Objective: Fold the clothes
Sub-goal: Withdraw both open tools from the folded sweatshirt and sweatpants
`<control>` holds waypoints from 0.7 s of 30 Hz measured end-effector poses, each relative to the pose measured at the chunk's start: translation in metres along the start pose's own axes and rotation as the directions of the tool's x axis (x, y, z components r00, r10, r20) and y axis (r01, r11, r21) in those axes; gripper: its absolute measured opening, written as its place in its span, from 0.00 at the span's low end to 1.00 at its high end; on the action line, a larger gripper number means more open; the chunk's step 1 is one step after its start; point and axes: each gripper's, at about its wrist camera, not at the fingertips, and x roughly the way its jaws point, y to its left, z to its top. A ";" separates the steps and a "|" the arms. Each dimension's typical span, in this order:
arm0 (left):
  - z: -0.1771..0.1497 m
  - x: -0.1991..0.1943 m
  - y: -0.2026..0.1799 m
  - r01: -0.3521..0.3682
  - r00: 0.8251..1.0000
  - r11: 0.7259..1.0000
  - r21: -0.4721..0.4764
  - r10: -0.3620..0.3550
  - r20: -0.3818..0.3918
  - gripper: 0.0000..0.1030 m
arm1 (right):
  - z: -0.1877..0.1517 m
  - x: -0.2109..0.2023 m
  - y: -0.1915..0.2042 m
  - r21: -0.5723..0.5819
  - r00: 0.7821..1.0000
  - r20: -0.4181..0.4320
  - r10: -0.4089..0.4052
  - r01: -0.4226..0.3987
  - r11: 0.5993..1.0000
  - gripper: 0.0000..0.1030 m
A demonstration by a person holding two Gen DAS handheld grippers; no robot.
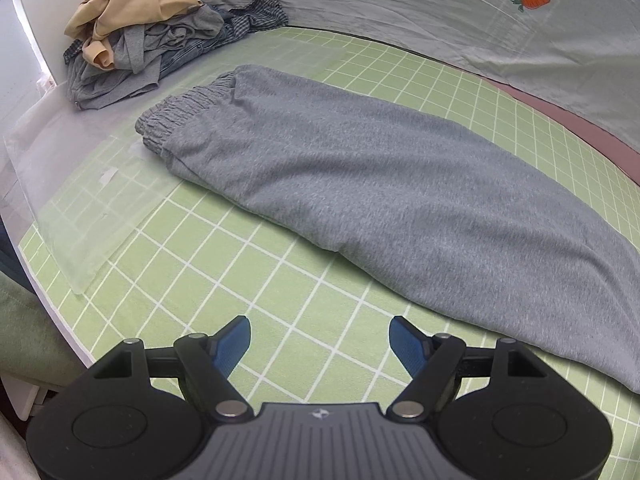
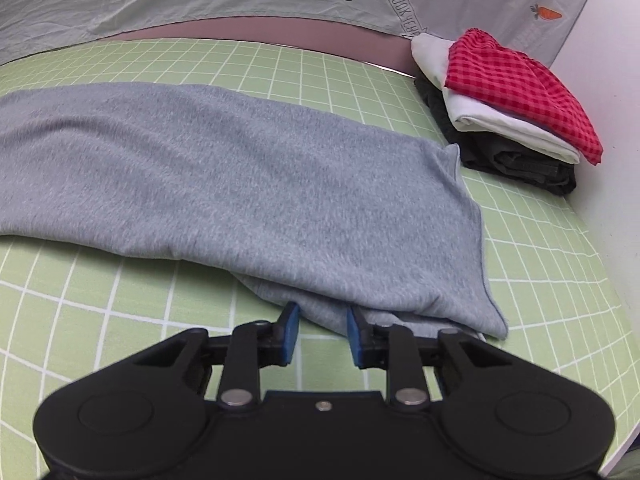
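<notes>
Left wrist view shows the grey sweatpants laid lengthwise on the green grid mat, legs stacked one on the other, elastic waistband at the far left end; that flat, doubled layout suits a fold across the length. The left hand-held gripper hovers over bare mat just short of the near edge of the cloth, its blue pads spread wide and holding nothing. A heap of unfolded clothes sits beyond the waistband, likely the waiting pile, and a clear plastic sheet lies under that end. Right wrist view gives what the first cannot: the cuff end of the sweatpants, and a neat stack of folded clothes with a red checked piece on top, probably the finished pile. The right hand-held gripper has its pads partly apart astride a bunched lower layer near the cuff, seemingly about to pinch it; no firm clamp is visible.
</notes>
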 end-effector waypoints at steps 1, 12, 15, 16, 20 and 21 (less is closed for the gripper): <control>0.000 0.000 0.003 0.001 1.000 1.000 -0.006 -0.001 -0.002 0.75 | -0.001 0.001 -0.004 -0.013 1.000 -0.006 -0.021 0.021 1.000 0.05; 0.015 0.008 0.045 0.009 1.000 0.994 -0.110 -0.007 0.013 0.75 | -0.011 -0.004 -0.078 0.198 0.987 -0.045 -0.154 0.160 0.967 0.03; 0.024 0.014 0.059 0.013 1.000 0.990 -0.142 -0.010 0.017 0.75 | -0.009 -0.014 -0.060 0.238 0.994 -0.022 -0.110 0.113 0.965 0.23; 0.028 0.017 0.065 0.017 1.000 0.987 -0.157 -0.014 0.021 0.75 | -0.008 -0.017 -0.051 0.253 0.995 -0.020 -0.101 0.103 0.962 0.30; 0.047 0.028 0.091 0.025 0.999 0.978 -0.205 -0.018 0.037 0.75 | 0.001 -0.021 -0.019 0.322 0.998 -0.025 -0.052 0.058 0.945 0.36; 0.052 0.032 0.097 0.026 0.999 0.975 -0.219 -0.018 0.039 0.75 | 0.003 -0.023 -0.009 0.338 0.999 -0.025 -0.047 0.053 0.940 0.39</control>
